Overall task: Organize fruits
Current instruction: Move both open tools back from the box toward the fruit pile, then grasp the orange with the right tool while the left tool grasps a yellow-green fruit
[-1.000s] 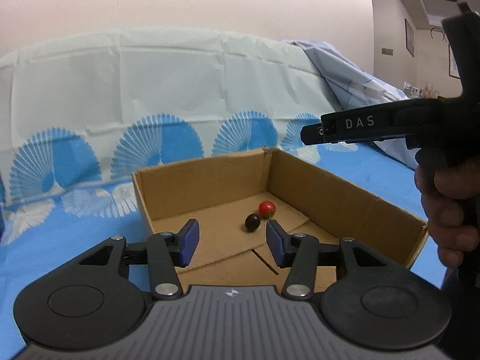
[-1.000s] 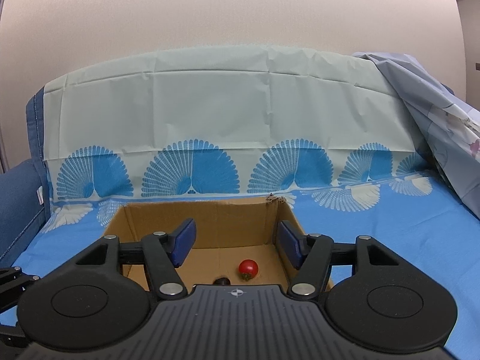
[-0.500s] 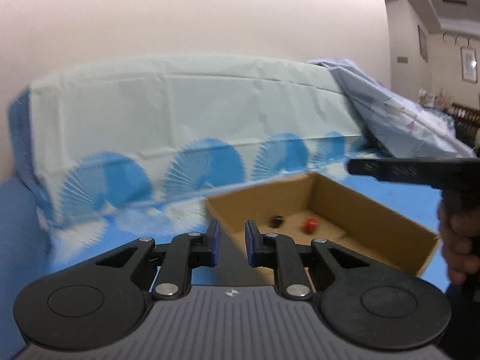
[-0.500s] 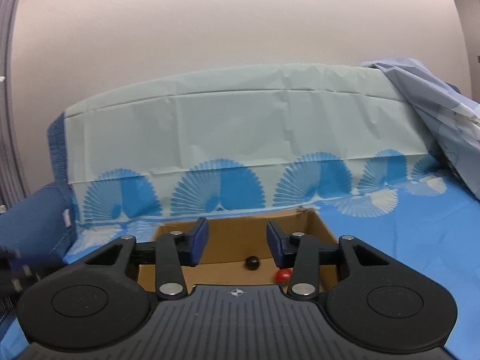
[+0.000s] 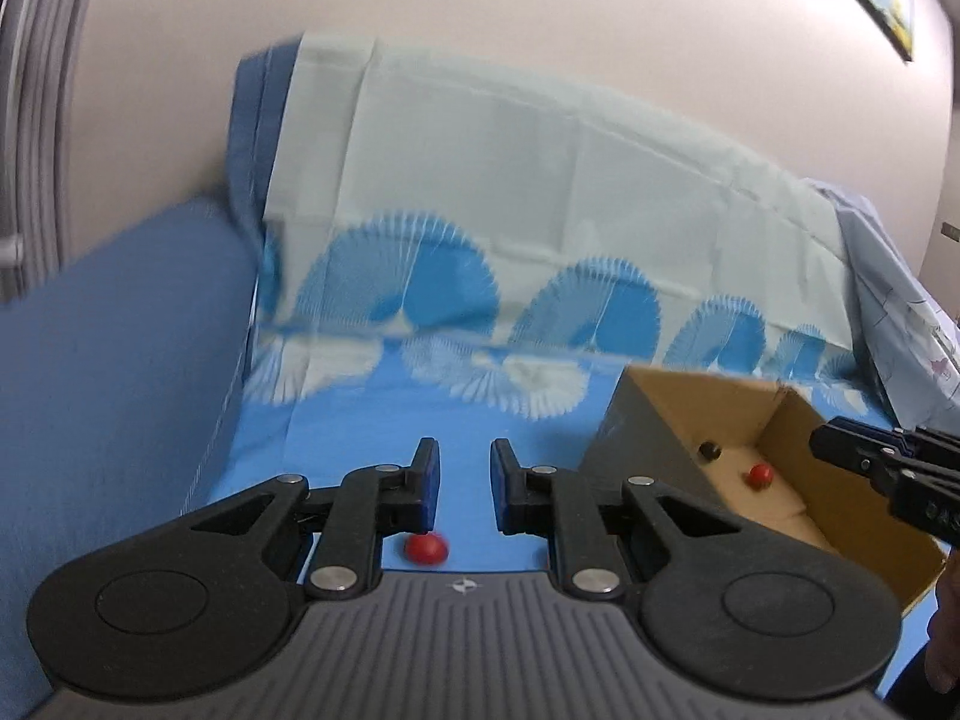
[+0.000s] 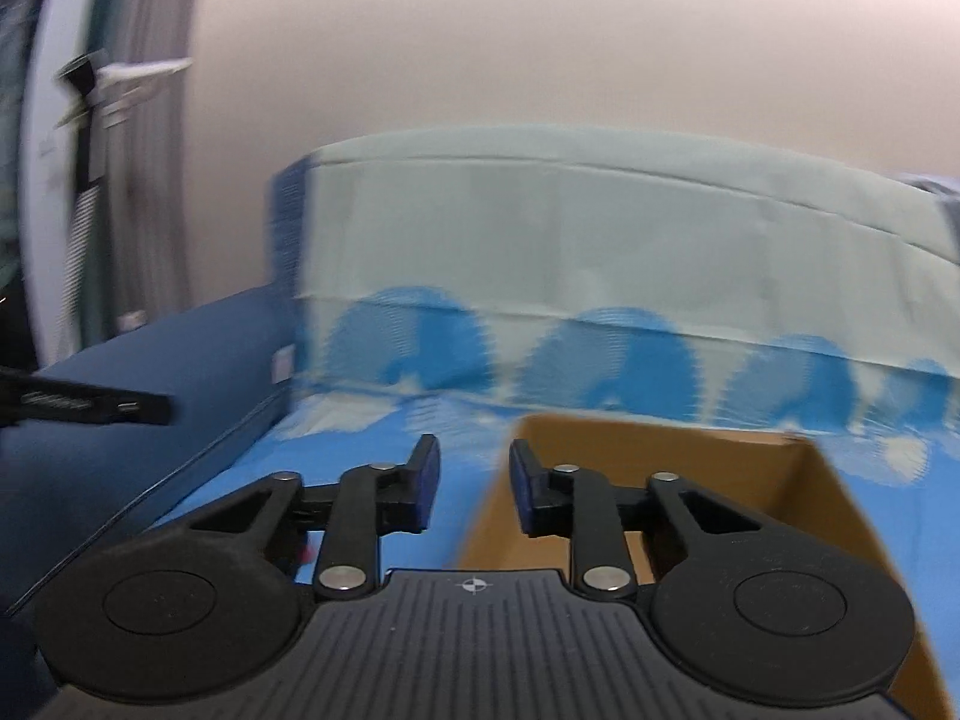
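Left wrist view: the left gripper (image 5: 463,489) is seen with its blue pads (image 5: 427,483) drawn close together, a narrow gap left between them and nothing held. A small red fruit (image 5: 425,548) lies on the blue patterned sheet (image 5: 360,438) just below the pads, outside the cardboard box (image 5: 798,516). The box sits toward the right edge of the sheet; a dark fruit (image 5: 710,450) and a second red fruit (image 5: 761,473) rest on its floor, near the far wall. The tip of the right gripper (image 5: 864,456) is seen over the box's right side.

Right wrist view, blurred: the right gripper (image 6: 471,492) is shown nearly closed and empty, poised over the left wall of the box (image 6: 720,450). The left gripper (image 6: 96,405) juts in at the left edge.
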Demonstrator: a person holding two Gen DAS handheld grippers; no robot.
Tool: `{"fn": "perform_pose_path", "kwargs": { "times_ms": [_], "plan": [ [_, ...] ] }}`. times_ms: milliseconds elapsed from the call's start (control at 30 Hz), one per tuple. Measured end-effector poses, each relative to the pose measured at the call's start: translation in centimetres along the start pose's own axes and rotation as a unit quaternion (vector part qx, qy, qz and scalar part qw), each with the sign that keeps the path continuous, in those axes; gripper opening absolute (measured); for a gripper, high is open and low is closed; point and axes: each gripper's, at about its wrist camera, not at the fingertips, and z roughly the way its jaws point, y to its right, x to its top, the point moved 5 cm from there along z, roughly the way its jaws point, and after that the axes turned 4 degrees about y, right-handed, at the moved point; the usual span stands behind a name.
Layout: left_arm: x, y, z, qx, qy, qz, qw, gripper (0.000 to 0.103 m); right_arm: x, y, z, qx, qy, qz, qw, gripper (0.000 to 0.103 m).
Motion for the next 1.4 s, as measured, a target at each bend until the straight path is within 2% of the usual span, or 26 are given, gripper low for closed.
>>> {"fn": "perform_pose_path", "kwargs": {
  "times_ms": [167, 267, 433, 667, 733, 767, 900, 1033, 1133, 1300, 1400],
  "plan": [
    [-3.6, -3.0, 2.5, 0.027, -0.061, -0.031, 0.9973, 0.020, -1.6, -6.0, 1.3, 0.077, -0.027, -0.068, 0.994, 0.026],
    [-4.6, -3.8, 3.8, 0.042, -0.080, -0.036, 0.9953, 0.020, -2.2, -8.7, 1.8, 0.098, -0.033, -0.106, 0.989, 0.026],
    [-5.3, -4.5, 5.0, 0.049, -0.093, -0.039, 0.9937, 0.020, -3.4, -11.6, 3.6, 0.118, -0.064, -0.119, 0.984, 0.026],
    [-5.9, -5.6, 7.1, 0.053, -0.106, -0.052, 0.9916, 0.020, -4.6, -13.5, 6.6, 0.111, -0.103, -0.103, 0.983, 0.029],
    [-5.9, -6.0, 7.5, 0.052, -0.105, -0.066, 0.9909, 0.020, -5.1, -13.7, 7.4, 0.110, -0.115, -0.097, 0.982, 0.040],
    [-5.9, -6.2, 7.6, 0.050, -0.105, -0.073, 0.9906, 0.020, -5.3, -13.8, 7.8, 0.109, -0.122, -0.095, 0.982, 0.042],
    [-6.0, -6.7, 8.5, 0.036, -0.109, -0.102, 0.9881, 0.022, -6.5, -14.0, 9.2, 0.105, -0.158, -0.082, 0.978, 0.044],
    [-6.4, -7.1, 9.3, 0.032, -0.112, -0.125, 0.9853, 0.028, -7.6, -13.7, 10.7, 0.102, -0.198, -0.057, 0.973, 0.050],
    [-6.7, -7.7, 9.7, 0.029, -0.115, -0.154, 0.9809, 0.033, -8.6, -13.5, 11.8, 0.098, -0.226, -0.042, 0.968, 0.050],
    [-7.3, -9.0, 10.1, 0.019, -0.122, -0.211, 0.9697, 0.033, -10.2, -13.1, 13.2, 0.086, -0.261, -0.019, 0.961, 0.049],
    [-7.5, -9.0, 10.4, 0.008, -0.128, -0.221, 0.9668, 0.033, -10.9, -13.1, 13.5, 0.085, -0.276, -0.013, 0.957, 0.048]
  ]
}}
